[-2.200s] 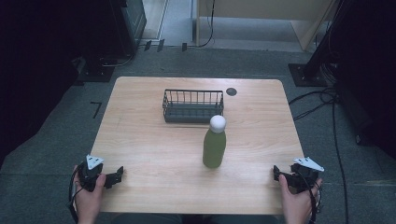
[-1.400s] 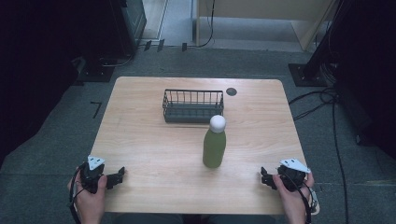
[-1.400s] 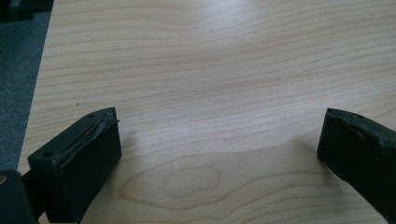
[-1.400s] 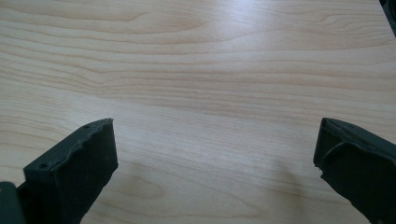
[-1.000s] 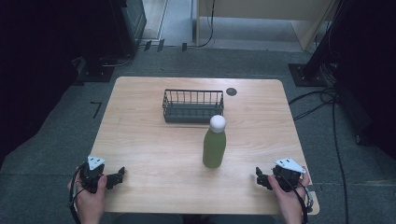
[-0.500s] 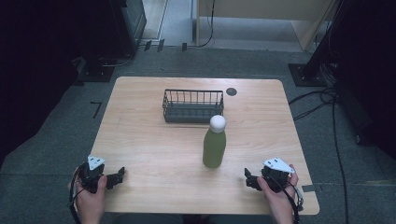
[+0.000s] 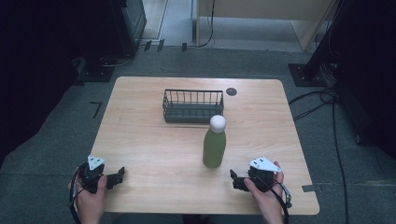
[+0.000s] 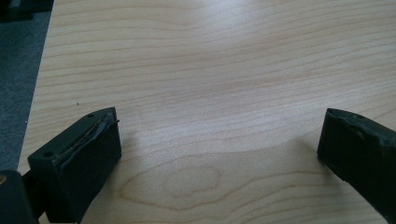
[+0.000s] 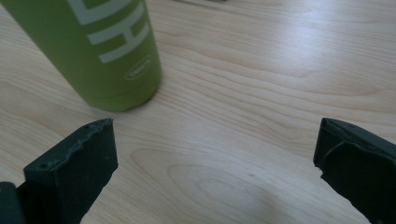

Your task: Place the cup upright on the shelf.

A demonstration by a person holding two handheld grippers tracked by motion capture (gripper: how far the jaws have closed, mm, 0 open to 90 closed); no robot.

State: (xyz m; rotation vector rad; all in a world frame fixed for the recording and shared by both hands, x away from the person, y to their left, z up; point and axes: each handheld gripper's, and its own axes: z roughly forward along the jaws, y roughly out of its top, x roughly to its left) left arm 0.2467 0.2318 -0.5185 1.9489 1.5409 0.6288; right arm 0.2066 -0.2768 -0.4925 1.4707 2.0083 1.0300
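High view: a wooden table (image 7: 140, 135) carries a green bottle (image 7: 214, 148) with a white cap (image 7: 217, 123), standing upright a little right of the middle of the tabletop. Behind it, toward the far edge, sits a dark wire basket (image 7: 193, 106); the cap overlaps the basket's near right corner in the picture, and whether they touch cannot be told. A small dark round disc (image 7: 231, 91) lies near the far edge, just right of the basket. The left gripper (image 7: 116, 176) rests near the near left corner, held by the left hand (image 7: 91, 198), its jaws pointing right along the near edge. The right gripper (image 7: 235, 179) is near the near edge, right of the middle, in the right hand (image 7: 266, 198); its jaws point left and sit close to the bottle's foot, just to its near right.

Left gripper view: the left gripper (image 8: 217, 140) has its jaws spread wide apart, with bare tabletop (image 8: 210, 70) between them. The left edge of the table and grey floor (image 8: 18, 84) show at the left.

Right gripper view: the right gripper (image 9: 215, 140) likewise stands wide apart and empty. The bottle (image 9: 100, 51), with white lettering, stands on the wood just beyond the left-hand jaw, near it but apart.
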